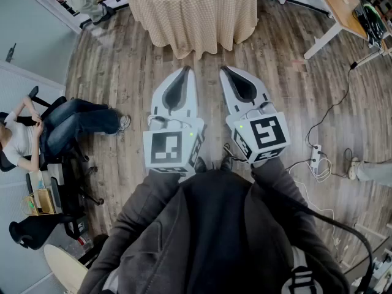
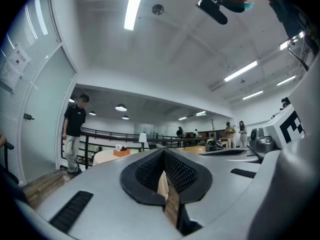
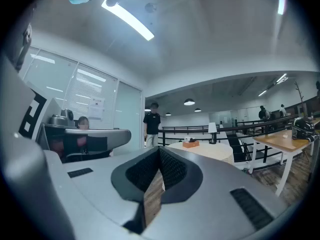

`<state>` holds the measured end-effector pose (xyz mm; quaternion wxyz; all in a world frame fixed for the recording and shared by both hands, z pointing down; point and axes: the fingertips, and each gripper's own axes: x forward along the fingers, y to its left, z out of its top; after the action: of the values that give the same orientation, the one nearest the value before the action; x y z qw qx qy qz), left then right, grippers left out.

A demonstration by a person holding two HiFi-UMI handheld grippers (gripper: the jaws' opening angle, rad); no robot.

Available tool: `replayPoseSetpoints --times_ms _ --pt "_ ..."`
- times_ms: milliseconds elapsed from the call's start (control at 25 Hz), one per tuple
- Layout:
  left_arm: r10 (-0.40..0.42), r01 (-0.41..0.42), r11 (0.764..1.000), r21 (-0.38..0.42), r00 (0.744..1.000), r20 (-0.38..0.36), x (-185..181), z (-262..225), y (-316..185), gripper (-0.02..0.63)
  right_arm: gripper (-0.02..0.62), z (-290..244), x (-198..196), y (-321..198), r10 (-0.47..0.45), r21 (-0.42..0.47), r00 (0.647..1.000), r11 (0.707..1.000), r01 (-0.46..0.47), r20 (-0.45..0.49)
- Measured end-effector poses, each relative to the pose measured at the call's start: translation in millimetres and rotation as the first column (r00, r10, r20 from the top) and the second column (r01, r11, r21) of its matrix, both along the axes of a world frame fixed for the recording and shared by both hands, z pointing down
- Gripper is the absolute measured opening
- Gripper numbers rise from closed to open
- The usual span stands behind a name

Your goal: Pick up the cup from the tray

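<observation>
We are holding the left tool [image 1: 183, 71] closed, its jaws pressed together with nothing between them. The right tool [image 1: 226, 71] just beside it is closed and empty as well. Both are hovering close to our body above the wooden floor [image 1: 294, 72], pointing at the round, cloth-covered worktop [image 1: 196, 17] standing well ahead of their tips.

We are judging the step in hand to be the approach, since nothing is within reach yet. To do it well, we are planning to walk up until the worktop's edge lies under the tools and to pick one tool for the grasp. We would open its jaws before they near the cup, then come in from the side so the tray is not knocked.

The cup itself is too small to make out. Far ahead of the right tool, an orange-brown box [image 3: 190, 144] is sitting on the worktop with something small and white on top. A white lamp-like thing [image 3: 212, 129] is standing to its right. Whether that box is the tray, and the white piece the cup, we cannot tell.
</observation>
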<state>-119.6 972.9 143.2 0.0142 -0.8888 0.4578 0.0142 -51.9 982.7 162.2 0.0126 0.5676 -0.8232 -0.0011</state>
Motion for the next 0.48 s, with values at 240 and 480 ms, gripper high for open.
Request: replayPoseSetpoints --times_ms 240,480 --pt "-0.006 0.006 1.000 0.001 1.000 0.004 11 4 -8 0.008 0.006 3 9 -8 -0.014 0.011 1.000 1.000 0.014 -0.006" --pt "-0.009 0.009 1.000 -0.007 1.000 0.020 29 10 -8 0.008 0.006 11 25 -7 -0.015 -0.003 1.000 1.000 0.015 0.014"
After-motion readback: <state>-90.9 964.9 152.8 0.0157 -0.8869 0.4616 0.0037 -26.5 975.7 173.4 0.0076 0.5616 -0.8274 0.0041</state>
